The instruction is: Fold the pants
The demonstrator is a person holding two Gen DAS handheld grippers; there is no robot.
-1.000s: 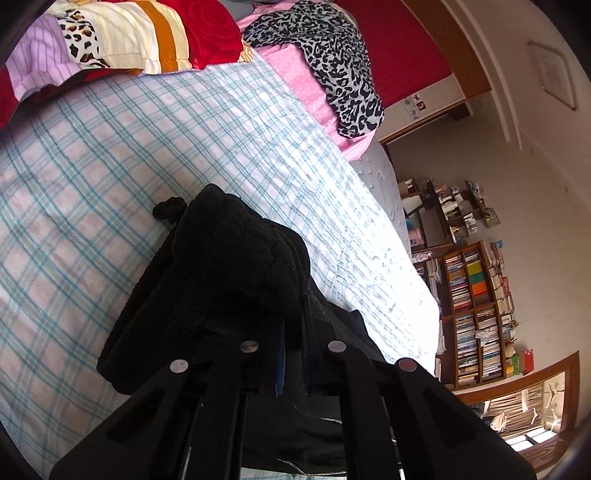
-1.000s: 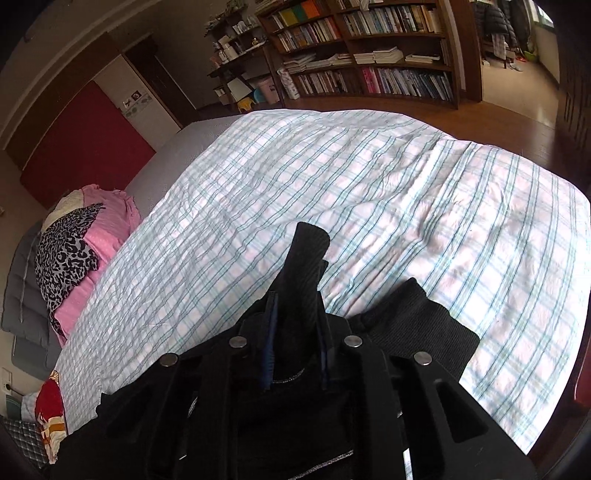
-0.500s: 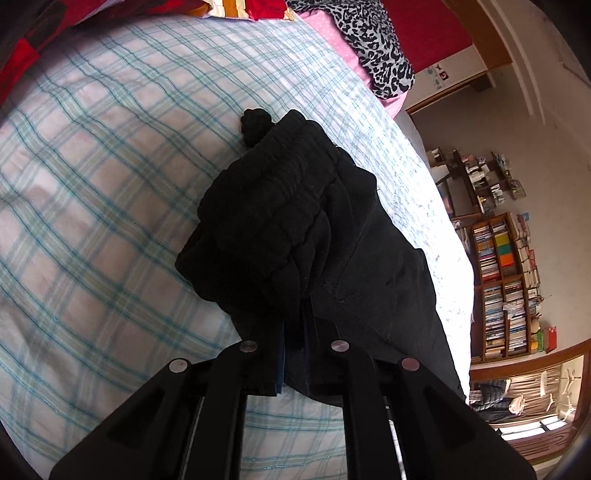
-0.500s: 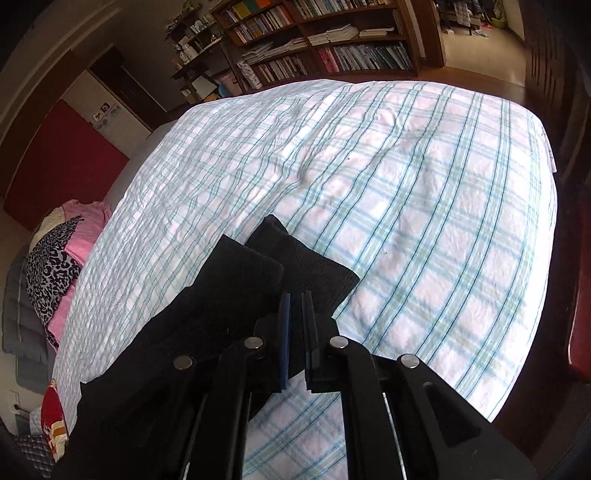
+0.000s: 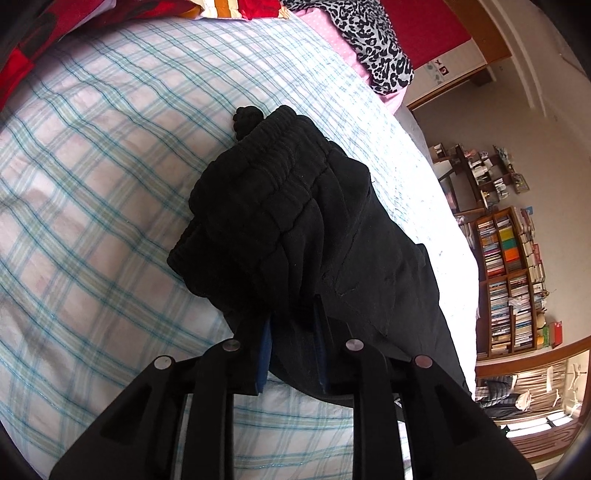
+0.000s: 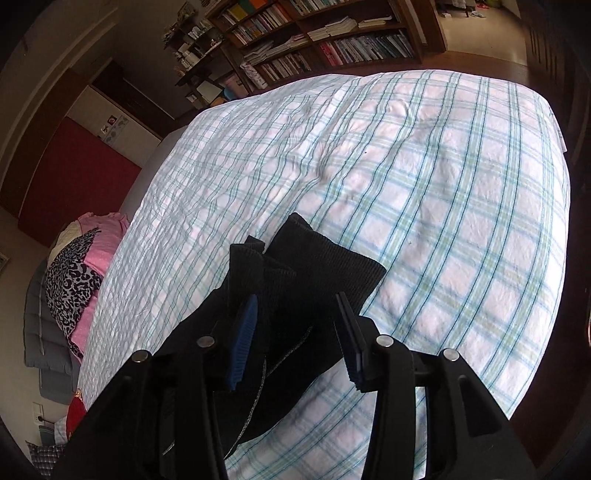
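Black pants (image 5: 295, 229) lie on the plaid bedsheet (image 5: 92, 184). In the left wrist view the bunched elastic waistband faces away from me. My left gripper (image 5: 293, 325) has its jaws a little apart with pants fabric between them, its tips partly hidden by cloth. In the right wrist view the ribbed leg cuffs (image 6: 314, 266) rest on the sheet (image 6: 443, 184). My right gripper (image 6: 297, 314) is open, its blue pads wide apart on either side of the cuff fabric, not pinching it.
A pink pillow with a leopard-print cloth (image 5: 373, 40) and red patterned bedding (image 5: 33, 33) lie at the bed's head. Bookshelves (image 6: 314, 33) stand past the foot. The bed edge (image 6: 554, 184) drops off to the right, with wooden floor beyond.
Both grippers lowered the pants onto the sheet. The right gripper opened and released the cuffs. The left jaws spread slightly around the waistband end.
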